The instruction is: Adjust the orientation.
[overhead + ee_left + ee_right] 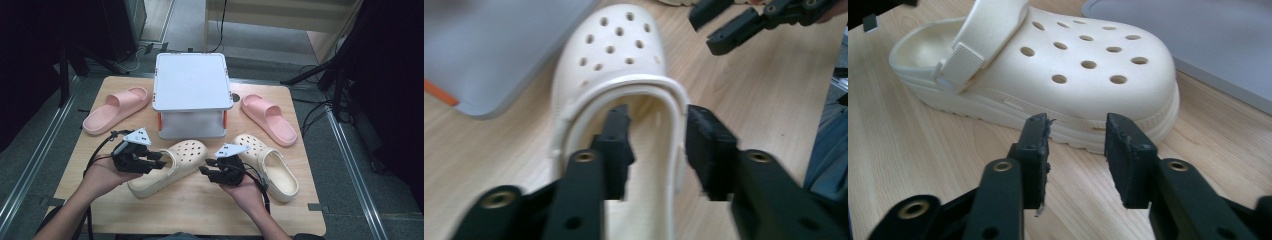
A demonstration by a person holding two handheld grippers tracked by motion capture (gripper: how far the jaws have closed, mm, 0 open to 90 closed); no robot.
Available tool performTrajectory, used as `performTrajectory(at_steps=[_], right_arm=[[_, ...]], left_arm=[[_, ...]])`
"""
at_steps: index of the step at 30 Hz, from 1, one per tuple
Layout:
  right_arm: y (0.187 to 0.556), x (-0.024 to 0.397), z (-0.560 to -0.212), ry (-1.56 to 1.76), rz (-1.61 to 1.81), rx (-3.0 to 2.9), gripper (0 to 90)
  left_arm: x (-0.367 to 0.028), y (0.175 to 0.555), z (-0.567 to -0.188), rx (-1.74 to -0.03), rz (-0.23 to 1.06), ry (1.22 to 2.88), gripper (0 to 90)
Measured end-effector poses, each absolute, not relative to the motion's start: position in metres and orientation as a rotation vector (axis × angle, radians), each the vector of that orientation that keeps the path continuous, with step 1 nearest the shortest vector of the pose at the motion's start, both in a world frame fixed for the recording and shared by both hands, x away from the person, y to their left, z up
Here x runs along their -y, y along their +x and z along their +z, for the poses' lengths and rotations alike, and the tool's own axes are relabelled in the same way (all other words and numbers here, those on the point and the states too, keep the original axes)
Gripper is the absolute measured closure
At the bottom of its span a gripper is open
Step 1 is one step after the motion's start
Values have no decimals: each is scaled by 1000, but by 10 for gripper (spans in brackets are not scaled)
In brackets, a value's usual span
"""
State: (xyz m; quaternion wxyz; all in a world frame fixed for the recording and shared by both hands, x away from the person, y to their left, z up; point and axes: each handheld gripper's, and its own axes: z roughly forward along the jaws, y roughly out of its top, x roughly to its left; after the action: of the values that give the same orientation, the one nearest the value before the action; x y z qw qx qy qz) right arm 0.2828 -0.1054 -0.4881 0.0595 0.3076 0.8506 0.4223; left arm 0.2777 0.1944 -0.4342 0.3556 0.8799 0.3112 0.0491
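Observation:
Two cream clogs lie on the wooden table. The left clog [175, 162] [619, 55] [1088, 65] points its holed toe toward the stand, and the right clog [272, 165] lies beside it. My left gripper [161, 161] [656, 120] is open at the left clog's heel opening. One jaw is inside the shoe and the other outside, with the rim and strap between them, and the pads do not press. My right gripper [205, 172] [1075, 127] [704, 30] is open, low beside that clog's sole near the toe, with nothing between its jaws.
A grey-white two-level stand [191, 87] stands at the back middle of the table [200, 210]. A pink slide [117, 107] lies to its left and another pink slide [270, 117] to its right. Dark stands and cables surround the table.

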Motion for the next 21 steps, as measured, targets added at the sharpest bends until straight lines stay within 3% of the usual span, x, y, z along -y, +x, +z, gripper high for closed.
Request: performTrajectory(at_steps=[1, 2, 7, 12, 21], right_arm=[[282, 103, -489, 938, 1277, -2573, 683], [280, 99, -490, 951, 1277, -2572, 754], [278, 92, -495, 981, 1260, -2575, 855], [282, 86, -505, 1028, 1233, -2617, 880], [293, 75, -516, 1054, 1206, -2625, 873]], left_arm=[[-200, 283, -436, -822, 133, 2265, 706], [-204, 287, -438, -844, 133, 2256, 760], [-228, 307, -455, -966, 110, 2208, 837], [-234, 316, -472, -989, 156, 2247, 841], [-233, 311, -487, -1013, 85, 2279, 835]])
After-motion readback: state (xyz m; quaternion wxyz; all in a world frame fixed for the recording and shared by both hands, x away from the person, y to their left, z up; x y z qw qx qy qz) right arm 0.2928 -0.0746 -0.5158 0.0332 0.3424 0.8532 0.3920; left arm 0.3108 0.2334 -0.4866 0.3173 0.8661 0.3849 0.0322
